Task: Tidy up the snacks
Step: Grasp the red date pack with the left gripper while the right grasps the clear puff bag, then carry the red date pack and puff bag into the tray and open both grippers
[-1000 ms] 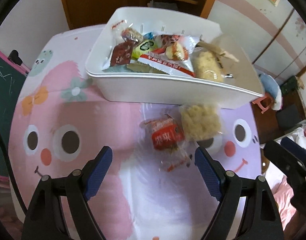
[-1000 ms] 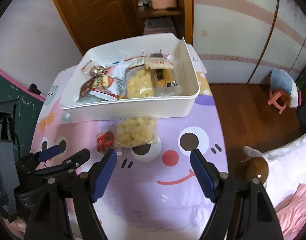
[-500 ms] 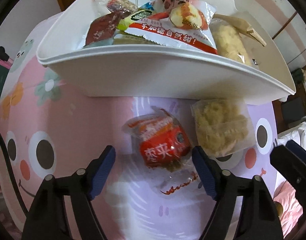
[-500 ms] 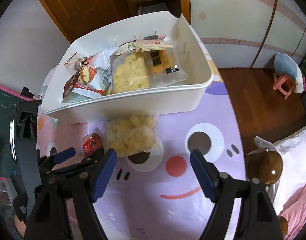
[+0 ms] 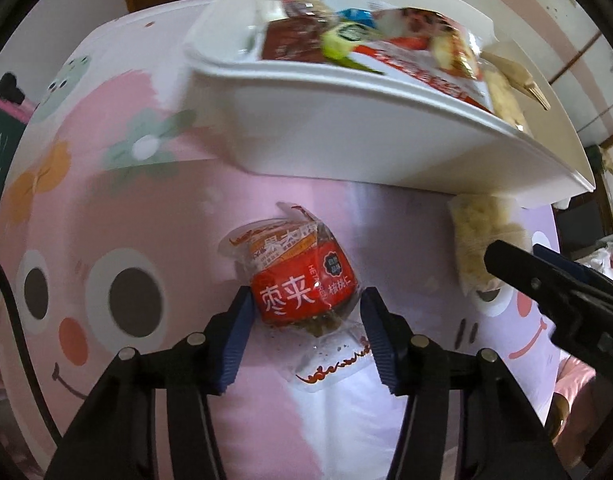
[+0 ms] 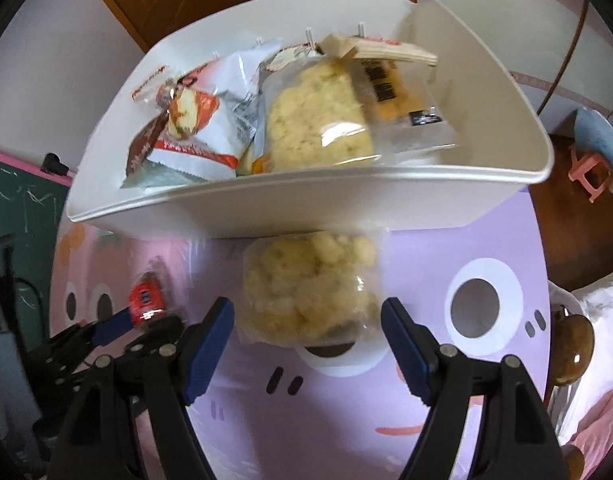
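Currently mid-pickup. Left claw [image 5: 306,312], jaws just closing, brackets the red snack packet [image 5: 302,280] lying on the surface [image 5: 154,208]; pad contact uncertain. Right claw [image 6: 306,328] gapes wide around the puffed-snack bag [image 6: 310,284], empty. Both lie just beside the white bin [image 6: 314,204]. Next: finish closing, lift over the rim.

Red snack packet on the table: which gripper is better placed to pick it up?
Left. The left gripper has the red snack packet between closing jaws; the right gripper straddles the pale puffed snack bag.
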The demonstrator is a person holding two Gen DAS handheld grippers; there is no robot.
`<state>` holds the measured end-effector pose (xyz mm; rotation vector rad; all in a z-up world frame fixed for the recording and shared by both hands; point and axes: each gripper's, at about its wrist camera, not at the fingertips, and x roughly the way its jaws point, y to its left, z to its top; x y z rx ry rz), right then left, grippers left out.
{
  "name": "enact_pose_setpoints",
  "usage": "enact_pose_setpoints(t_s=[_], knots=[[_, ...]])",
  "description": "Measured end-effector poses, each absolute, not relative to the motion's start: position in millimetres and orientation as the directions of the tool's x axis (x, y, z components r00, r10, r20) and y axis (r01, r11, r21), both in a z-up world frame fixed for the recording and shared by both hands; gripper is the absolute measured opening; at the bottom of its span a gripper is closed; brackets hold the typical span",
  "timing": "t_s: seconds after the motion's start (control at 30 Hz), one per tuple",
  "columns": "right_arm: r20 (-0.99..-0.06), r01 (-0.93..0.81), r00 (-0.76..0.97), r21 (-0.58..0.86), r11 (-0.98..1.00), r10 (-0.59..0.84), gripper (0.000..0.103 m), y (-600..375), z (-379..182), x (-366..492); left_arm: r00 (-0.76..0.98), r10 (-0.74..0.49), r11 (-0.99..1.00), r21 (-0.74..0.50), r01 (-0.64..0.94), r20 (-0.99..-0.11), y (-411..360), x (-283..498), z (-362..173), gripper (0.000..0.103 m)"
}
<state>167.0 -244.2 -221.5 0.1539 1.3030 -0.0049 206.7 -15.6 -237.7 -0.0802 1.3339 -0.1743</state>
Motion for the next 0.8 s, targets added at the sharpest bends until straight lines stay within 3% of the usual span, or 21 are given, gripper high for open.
enact_pose_setpoints(t_s=[0.43, 0.5, 0.57, 0.8], knots=[[-0.965, 0.014, 0.254, -0.064, 0.998, -0.066, 0.084, -211.6, -250.1, 181.1, 0.236, -0.169, 0.985, -0.154, 0.083, -0.957, -5.0, 202.4, -240.4, 0.053], [-0.962, -0.001, 0.256, -0.1, 0.995, -0.096, 0.081, -205.4, -253.0, 179.4, 0.236, -0.171, 0.984, -0.154, 0.085, -0.957, -2.9, 200.7, -239.9, 0.053], [-0.957, -0.004, 0.259, -0.137, 0.991, -0.132, 0.072, -191.7, -257.4, 178.5, 0.236, -0.172, 0.984, -0.156, 0.086, -0.956, -4.9, 199.9, -238.9, 0.052], [-0.956, -0.014, 0.257, -0.15, 0.989, -0.141, 0.06, -176.4, -258.8, 171.1, 0.239, -0.172, 0.984, -0.156, 0.082, -0.956, -2.2, 198.5, -238.7, 0.05]])
